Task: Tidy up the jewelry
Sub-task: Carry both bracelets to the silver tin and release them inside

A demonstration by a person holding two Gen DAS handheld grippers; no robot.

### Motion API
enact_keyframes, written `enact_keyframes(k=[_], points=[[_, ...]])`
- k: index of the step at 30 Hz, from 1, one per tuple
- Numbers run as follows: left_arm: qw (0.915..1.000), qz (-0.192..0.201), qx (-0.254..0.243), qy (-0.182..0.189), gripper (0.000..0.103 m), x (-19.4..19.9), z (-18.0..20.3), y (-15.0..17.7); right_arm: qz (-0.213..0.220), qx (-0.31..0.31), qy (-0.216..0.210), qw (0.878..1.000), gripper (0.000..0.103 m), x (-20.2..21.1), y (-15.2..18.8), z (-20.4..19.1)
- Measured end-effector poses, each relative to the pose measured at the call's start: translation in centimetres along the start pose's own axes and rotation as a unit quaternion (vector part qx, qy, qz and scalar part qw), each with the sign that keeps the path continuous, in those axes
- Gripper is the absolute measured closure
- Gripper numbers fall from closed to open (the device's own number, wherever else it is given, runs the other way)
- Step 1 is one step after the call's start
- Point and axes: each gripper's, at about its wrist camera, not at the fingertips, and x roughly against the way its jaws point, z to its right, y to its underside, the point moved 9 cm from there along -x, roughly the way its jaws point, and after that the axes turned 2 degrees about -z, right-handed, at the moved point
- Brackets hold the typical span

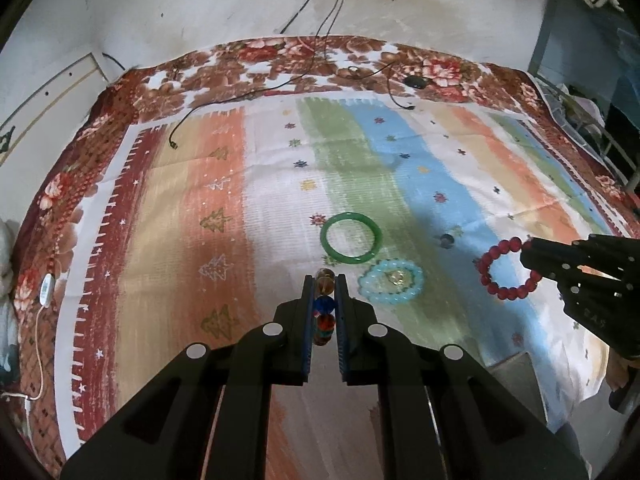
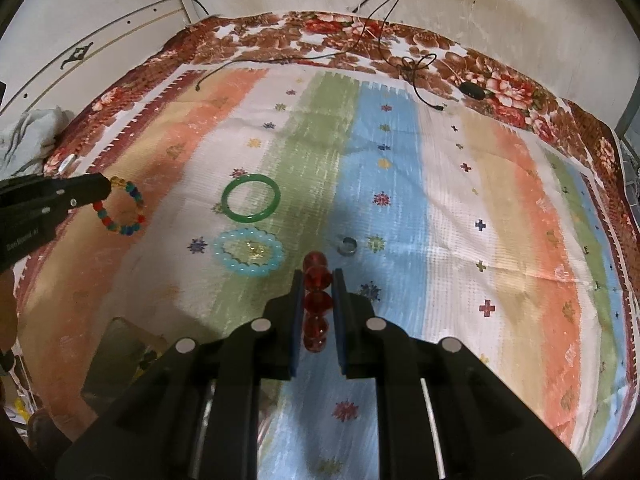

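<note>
My left gripper (image 1: 325, 284) is shut on a multicoloured bead bracelet (image 1: 324, 312), seen as a hanging loop in the right wrist view (image 2: 122, 212). My right gripper (image 2: 317, 276) is shut on a red bead bracelet (image 2: 317, 300); its loop shows in the left wrist view (image 1: 506, 270) beside the right gripper (image 1: 528, 254). A green bangle (image 1: 351, 239) (image 2: 251, 199) lies on the striped cloth (image 1: 272, 200). A pale blue bead bracelet (image 1: 391, 282) (image 2: 249, 253) lies just in front of it with a small gold piece inside. A small silver ring (image 2: 348, 246) (image 1: 446, 240) lies on the blue stripe.
Black cables (image 1: 280, 88) (image 2: 416, 64) and a black puck (image 1: 416, 81) (image 2: 472, 90) lie at the cloth's far edge. A white cord and control (image 1: 46, 292) lie at the left edge. A grey box (image 2: 124, 356) (image 1: 516, 376) sits at the near edge.
</note>
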Motion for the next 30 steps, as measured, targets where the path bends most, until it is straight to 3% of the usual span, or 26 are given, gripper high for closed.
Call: enact_keyframes(k=[19,30], points=[[0.9992,0.024,-0.025,0.021,0.094,6.5,4.6,2.4,0.020,0.006,-0.030,0.999,0.088,6.3,1.8,-3.1],[0.9982,0.018,-0.043,0.036,0.094,7.7,7.3,4.3,0.006,0.023,-0.059,0.998,0.088,7.8,4.4,-5.2]])
